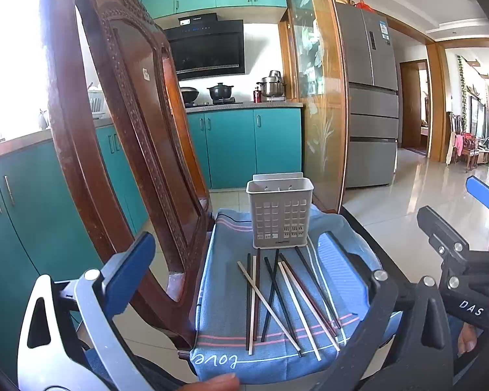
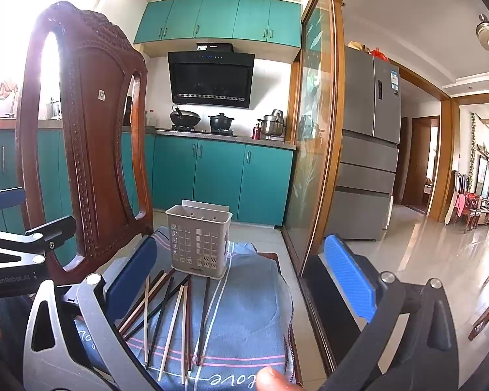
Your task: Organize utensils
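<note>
Several chopsticks (image 1: 277, 299), black, dark red and cream, lie scattered on a blue cloth (image 1: 225, 293) that covers a chair seat. They also show in the right wrist view (image 2: 176, 316). A grey perforated utensil holder (image 1: 279, 213) stands upright at the cloth's far end, empty as far as I can see; it also shows in the right wrist view (image 2: 197, 239). My left gripper (image 1: 234, 267) is open and empty, above the near end of the chopsticks. My right gripper (image 2: 241, 280) is open and empty, just right of the chopsticks.
The carved wooden chair back (image 1: 120, 137) rises close on the left. A glass sliding door (image 1: 319, 97) with a wooden frame stands to the right of the chair. Teal cabinets (image 1: 241, 143), a stove with pots and a grey fridge (image 1: 371, 97) are farther back. Tiled floor lies to the right.
</note>
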Available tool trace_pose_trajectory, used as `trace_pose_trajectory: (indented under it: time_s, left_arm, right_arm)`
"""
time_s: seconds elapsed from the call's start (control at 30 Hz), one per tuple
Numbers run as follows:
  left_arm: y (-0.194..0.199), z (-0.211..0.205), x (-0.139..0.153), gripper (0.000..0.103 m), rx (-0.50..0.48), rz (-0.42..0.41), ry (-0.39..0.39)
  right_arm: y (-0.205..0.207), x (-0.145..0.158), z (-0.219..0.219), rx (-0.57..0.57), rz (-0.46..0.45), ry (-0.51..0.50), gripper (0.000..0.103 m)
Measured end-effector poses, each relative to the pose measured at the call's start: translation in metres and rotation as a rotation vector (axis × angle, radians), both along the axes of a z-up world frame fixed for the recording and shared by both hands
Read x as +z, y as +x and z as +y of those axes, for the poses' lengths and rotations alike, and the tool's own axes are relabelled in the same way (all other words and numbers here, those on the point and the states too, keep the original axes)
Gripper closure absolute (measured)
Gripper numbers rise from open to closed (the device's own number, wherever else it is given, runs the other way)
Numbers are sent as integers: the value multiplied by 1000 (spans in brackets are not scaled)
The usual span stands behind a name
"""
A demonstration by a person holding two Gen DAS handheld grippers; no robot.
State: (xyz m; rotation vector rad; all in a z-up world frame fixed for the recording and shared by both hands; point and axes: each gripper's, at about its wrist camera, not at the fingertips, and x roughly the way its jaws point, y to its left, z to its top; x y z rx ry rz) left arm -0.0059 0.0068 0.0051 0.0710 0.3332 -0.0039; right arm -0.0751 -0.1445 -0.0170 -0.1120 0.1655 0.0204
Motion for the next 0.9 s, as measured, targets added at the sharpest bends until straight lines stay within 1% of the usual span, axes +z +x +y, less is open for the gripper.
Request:
trace_pose_trajectory:
  time_s: [0.9]
  left_arm:
    - [-2,-1,-1,4,2,-7,0]
  right_arm:
    - [-6,-2,7,31,-28,-9,3]
